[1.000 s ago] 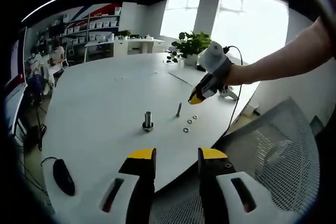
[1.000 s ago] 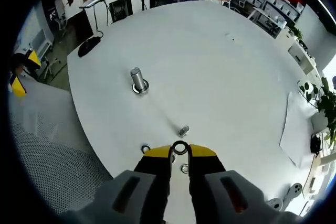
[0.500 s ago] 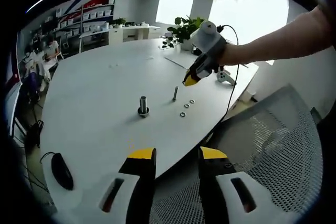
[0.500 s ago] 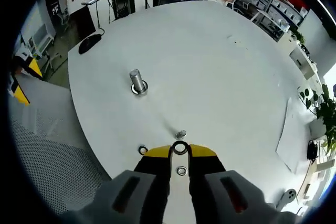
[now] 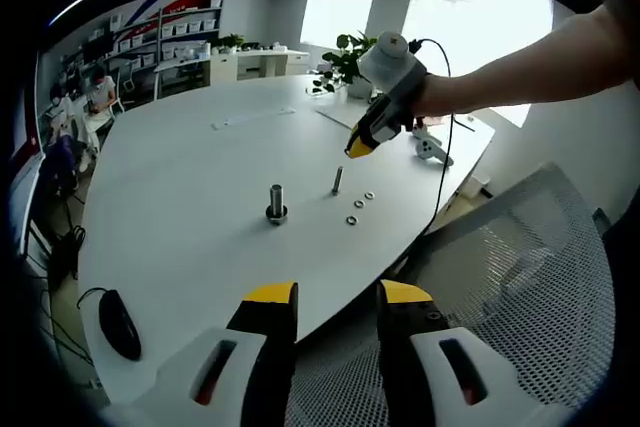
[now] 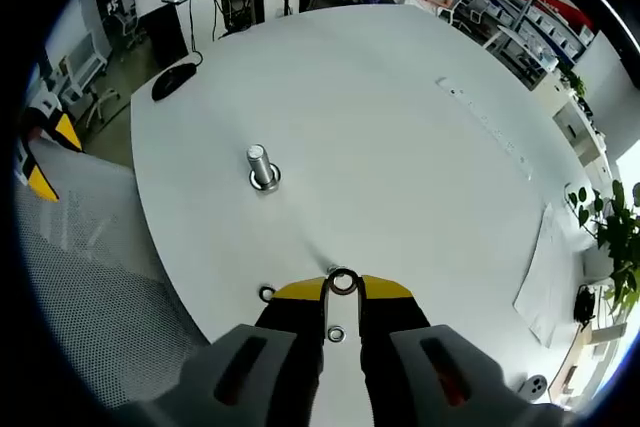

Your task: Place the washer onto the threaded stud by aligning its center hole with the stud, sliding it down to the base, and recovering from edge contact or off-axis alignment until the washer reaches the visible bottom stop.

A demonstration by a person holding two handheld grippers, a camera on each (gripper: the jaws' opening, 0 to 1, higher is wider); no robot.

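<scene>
Washer (image 6: 343, 281) in right tool (image 6: 343, 285) (pinched)

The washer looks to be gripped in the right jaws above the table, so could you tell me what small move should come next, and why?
Probably carry the right gripper across toward the threaded stud until the washer hangs over its top. The jaws are shut on the washer's edges and the stud stands upright, well apart from it on the white table, with nothing on its shaft yet.

Right claw (image 6: 343, 284) pinched closed (arm outstretched), left claw (image 5: 337, 299) gaping, held low.
</scene>
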